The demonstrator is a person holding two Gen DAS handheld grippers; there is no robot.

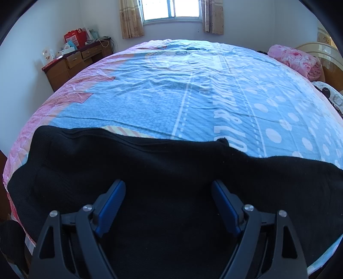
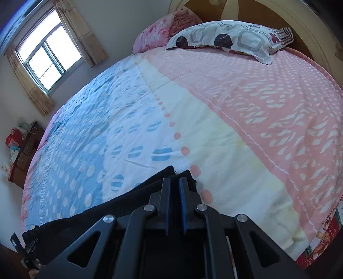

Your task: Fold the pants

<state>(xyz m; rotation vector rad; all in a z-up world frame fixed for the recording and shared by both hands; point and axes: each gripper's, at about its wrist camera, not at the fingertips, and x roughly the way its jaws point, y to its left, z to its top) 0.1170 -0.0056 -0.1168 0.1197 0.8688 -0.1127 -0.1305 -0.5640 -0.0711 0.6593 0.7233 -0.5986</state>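
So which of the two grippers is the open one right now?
The left gripper. Its blue-padded fingers are spread wide above the black pants, while the right gripper has its fingers nearly together at the pants' end.

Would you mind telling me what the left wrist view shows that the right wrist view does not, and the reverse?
Only the left wrist view shows the left tool, open above the black pants, and the broad spread of that cloth.

Only the right wrist view shows the right tool, nearly shut at the pants' end, though a grip cannot be confirmed, plus the patterned pillow and the headboard.

Both show the pants, the bedspread, the window, the wooden dresser and the pink folded blanket.
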